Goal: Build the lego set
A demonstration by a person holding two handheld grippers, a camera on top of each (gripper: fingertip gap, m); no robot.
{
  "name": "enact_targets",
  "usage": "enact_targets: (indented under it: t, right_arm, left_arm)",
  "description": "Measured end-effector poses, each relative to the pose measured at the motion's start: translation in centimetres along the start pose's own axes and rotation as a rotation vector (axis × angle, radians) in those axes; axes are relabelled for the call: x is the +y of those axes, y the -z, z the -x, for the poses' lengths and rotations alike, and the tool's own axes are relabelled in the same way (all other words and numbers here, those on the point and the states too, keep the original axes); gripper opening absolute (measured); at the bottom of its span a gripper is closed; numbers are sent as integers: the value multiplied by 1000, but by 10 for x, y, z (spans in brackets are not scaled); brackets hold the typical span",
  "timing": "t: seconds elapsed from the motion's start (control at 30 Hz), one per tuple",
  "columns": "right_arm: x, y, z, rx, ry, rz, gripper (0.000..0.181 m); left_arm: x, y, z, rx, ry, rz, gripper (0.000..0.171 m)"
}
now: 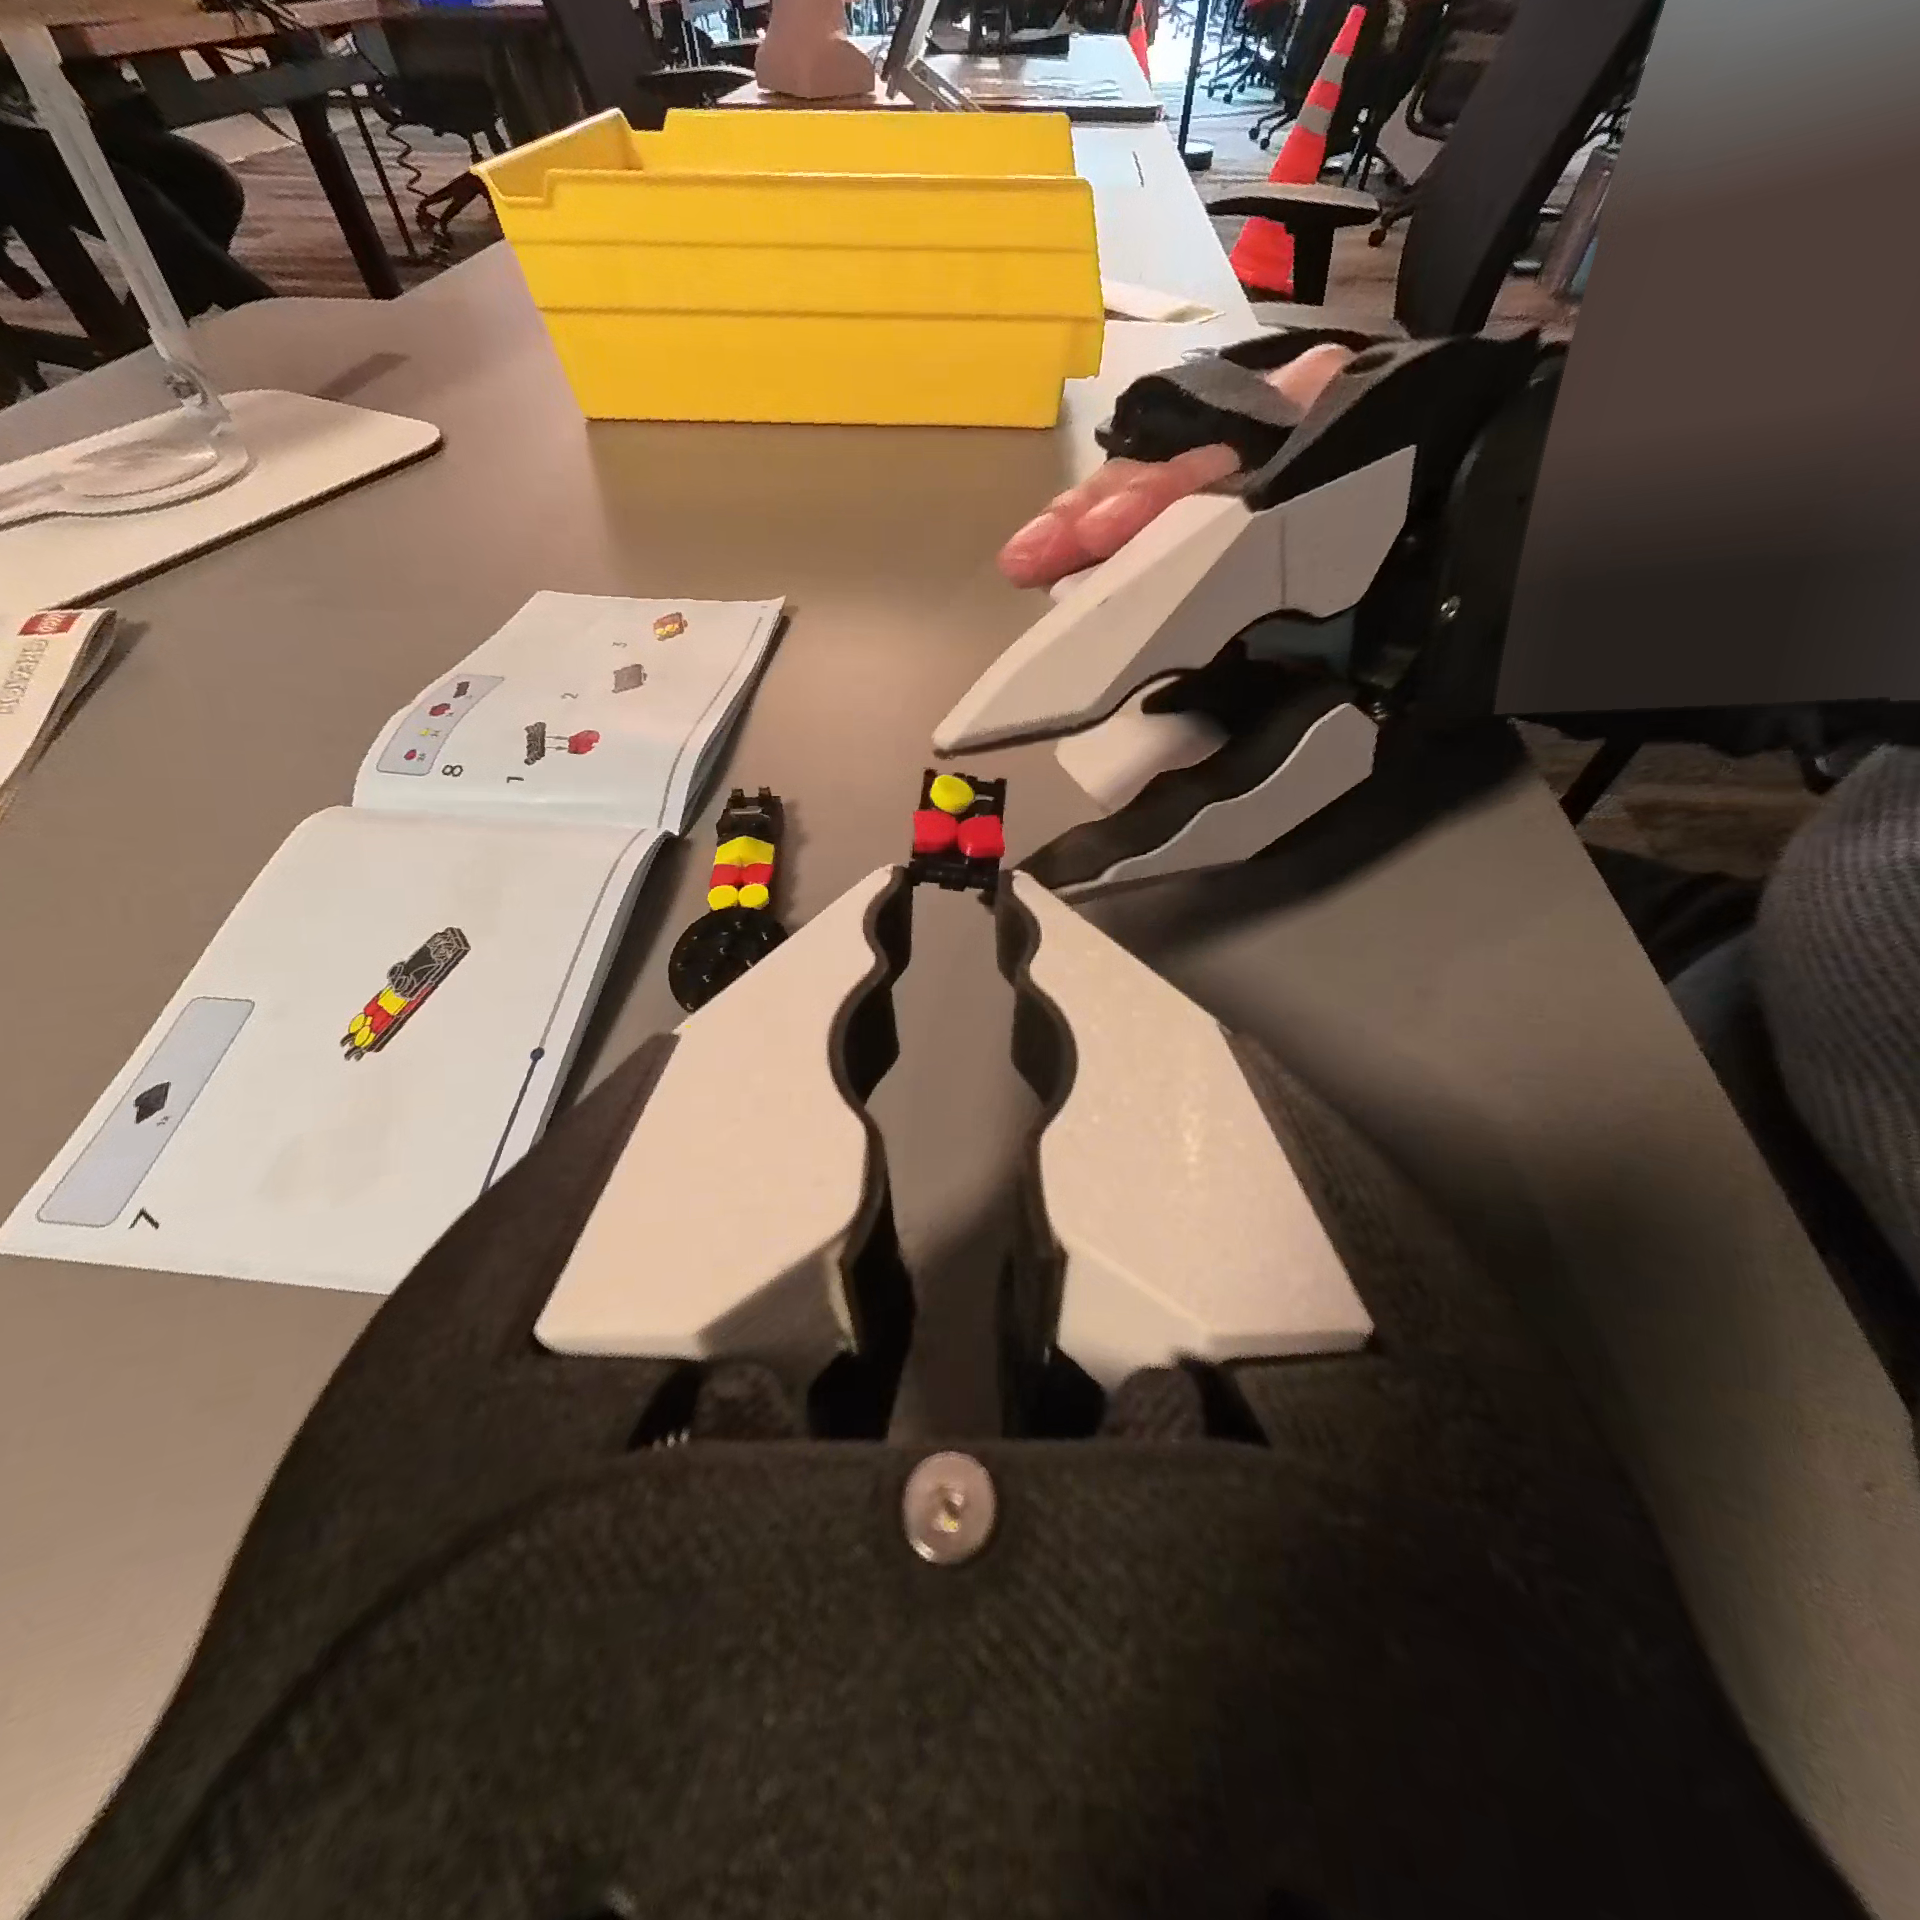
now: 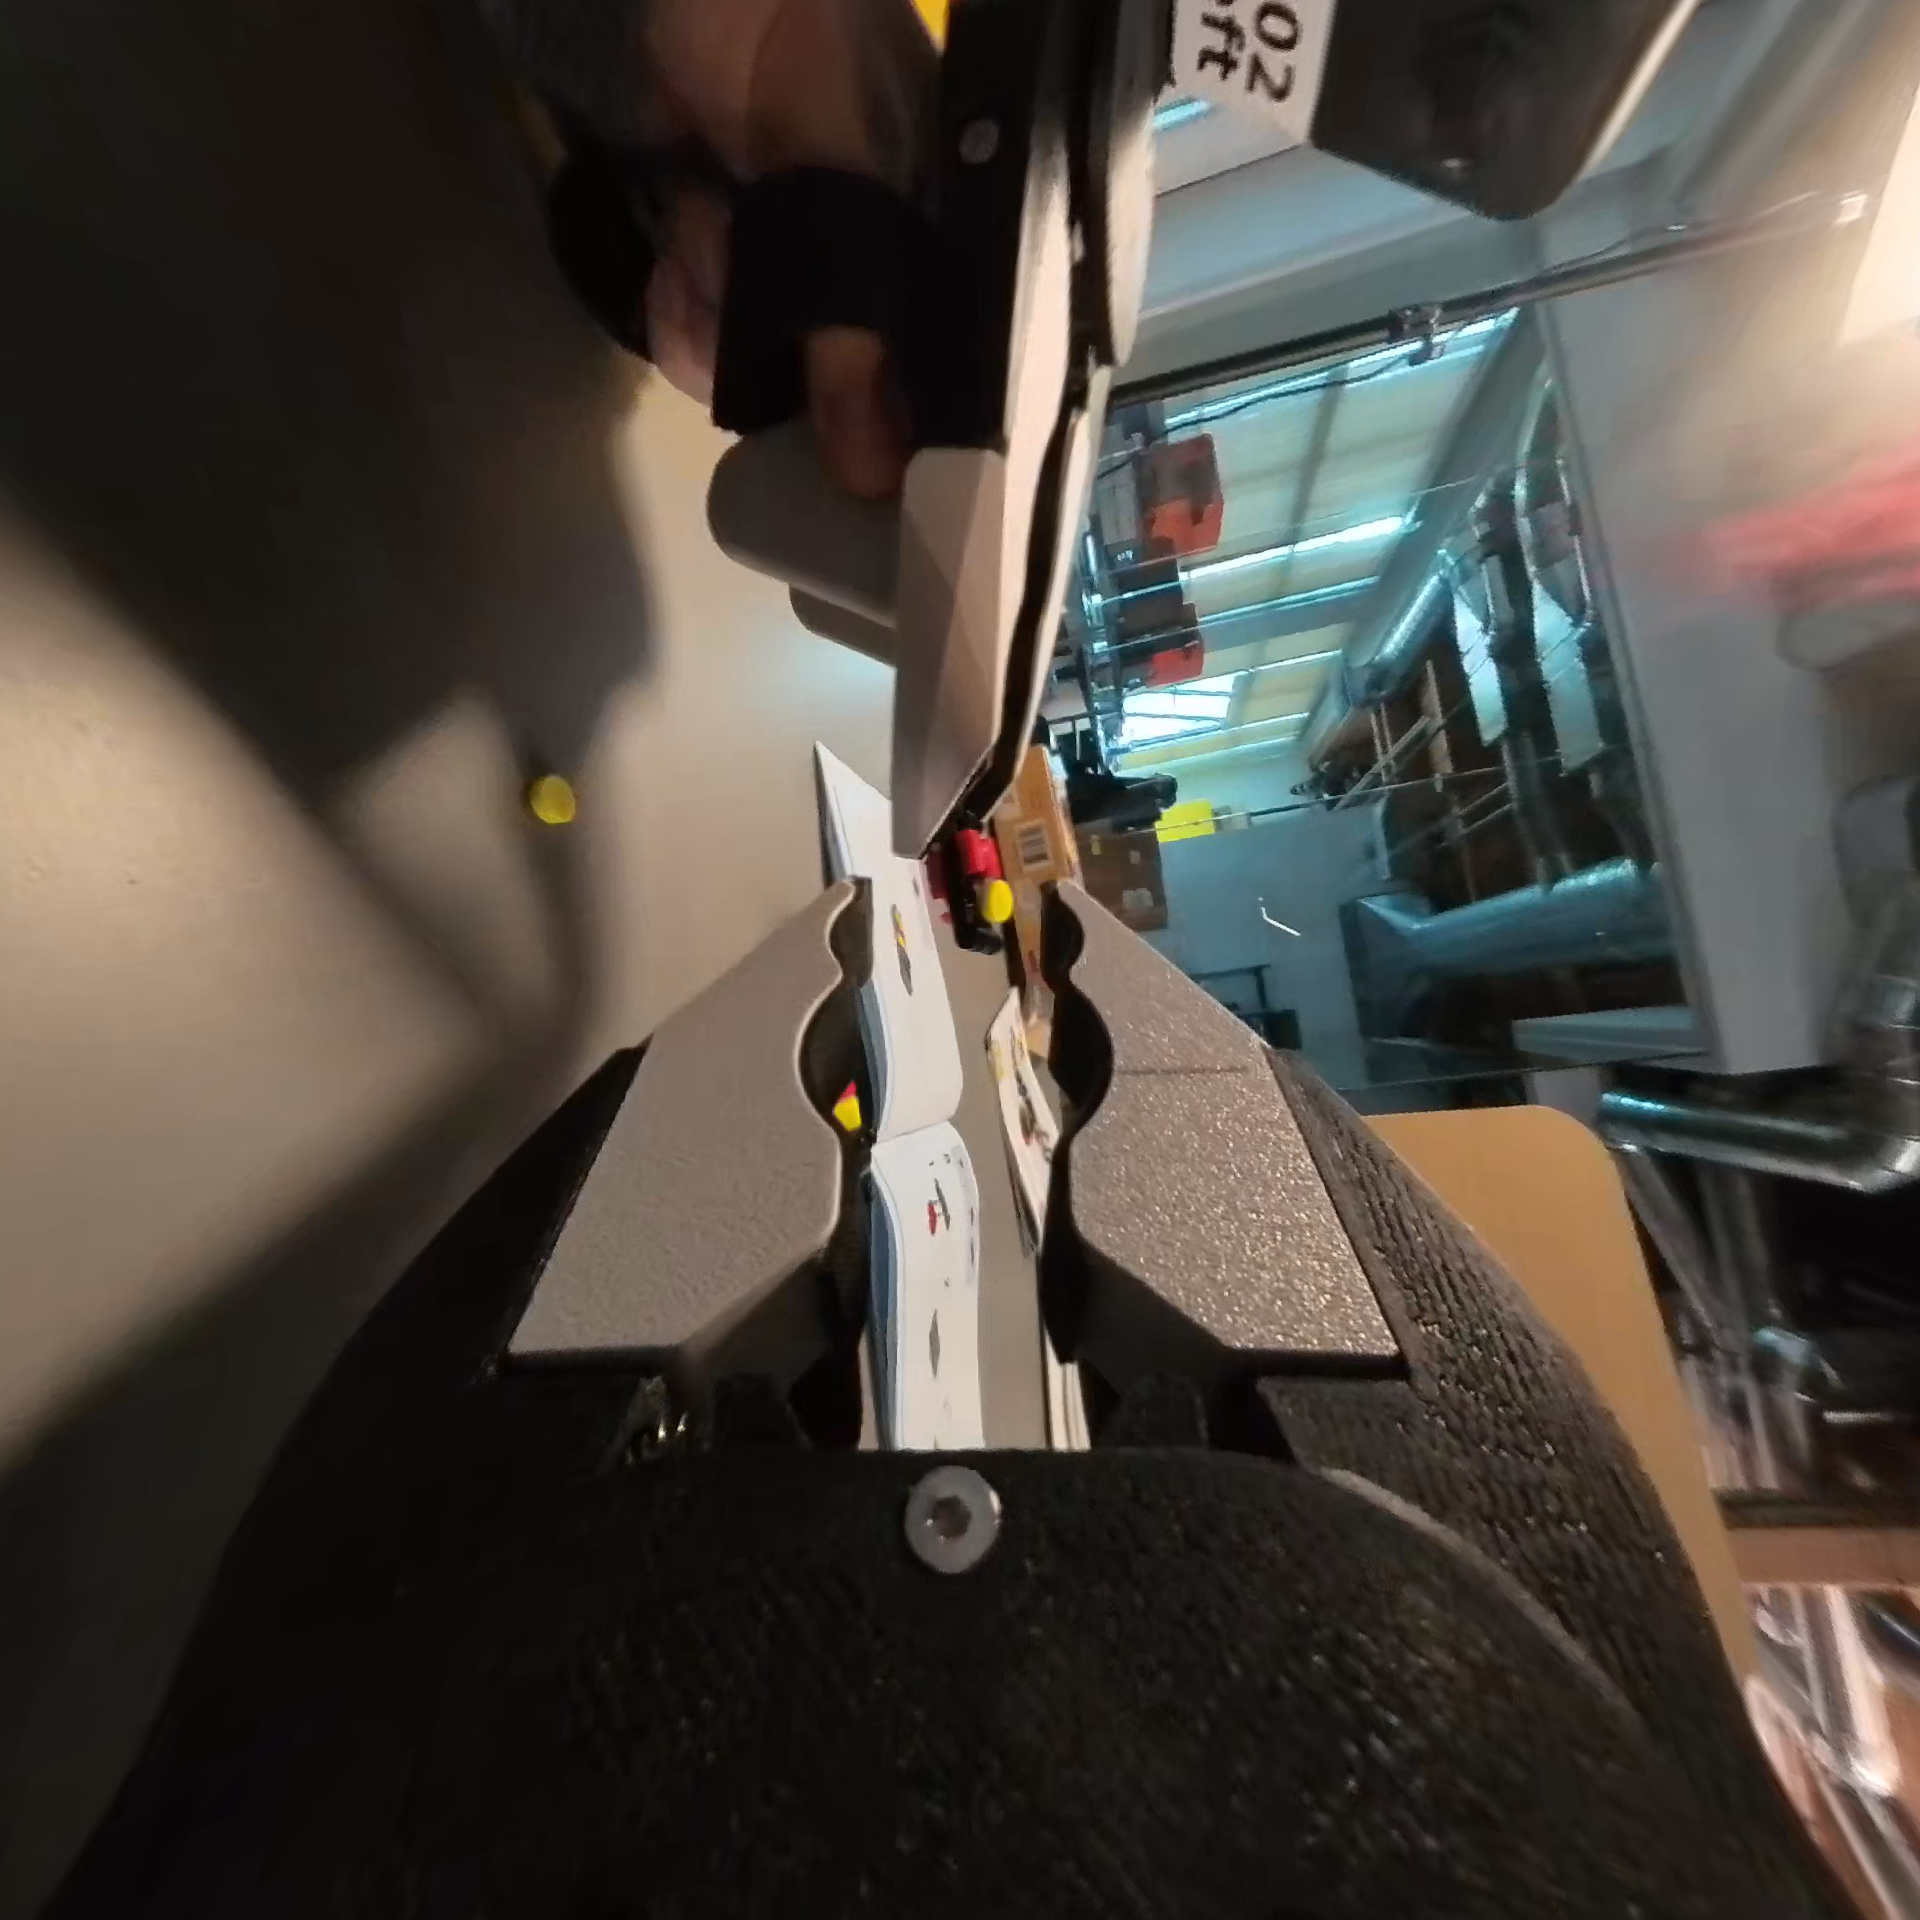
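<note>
Left gripper (image 1: 954, 883): pinched the small black assembly (image 1: 958, 831).
Right gripper (image 1: 1023, 774): jaws apart, empty.
Done: second assembly (image 1: 740, 871) beside the booklet (image 1: 436, 935).
Left: loose yellow stud (image 2: 551, 800), apparently more steps.

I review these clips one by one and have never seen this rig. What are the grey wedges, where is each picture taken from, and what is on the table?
The grey wedges are fingers of two hand-held grippers, each with its own camera. The left wrist view looks along the left gripper, shut on a small black brick assembly with red and yellow studs. The right gripper, open, comes in sideways; its own view is rolled over. On the grey table lie an open instruction booklet, a second black-red-yellow brick assembly and a yellow plastic bin.
</note>
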State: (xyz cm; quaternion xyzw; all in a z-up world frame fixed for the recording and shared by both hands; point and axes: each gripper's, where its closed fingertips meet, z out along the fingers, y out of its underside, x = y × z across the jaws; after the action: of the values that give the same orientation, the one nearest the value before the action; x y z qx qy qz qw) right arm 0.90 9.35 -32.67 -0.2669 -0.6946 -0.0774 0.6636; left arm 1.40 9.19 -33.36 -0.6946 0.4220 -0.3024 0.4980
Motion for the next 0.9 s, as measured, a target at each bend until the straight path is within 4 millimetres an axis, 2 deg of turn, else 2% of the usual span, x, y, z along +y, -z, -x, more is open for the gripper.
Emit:
enact_targets:
  t: [0.2,0.37,0.77,0.83,0.87,0.9]
  right_arm:
    - [1,-3,3,-7,-2,13,26]
    - [1,-3,1,6,-11,15,13]
    - [3,-2,4,-52,-118,18,8]
    - [3,-2,9,-84,-147,9,9]
    - [3,-2,13,-102,-157,4,9]
    - [3,-2,15,-118,-168,1,8]
  left_arm:
    - [-1,1,-3,22,2,-4,15]
    - [0,0,-5,32,-1,3,15]
    - [1,-1,-6,42,19,14,15]
    - [1,-1,-5,4,-51,11,21]
    - [2,-1,-4,-36,-150,19,35]
    - [5,-1,-3,-80,-283,40,34]
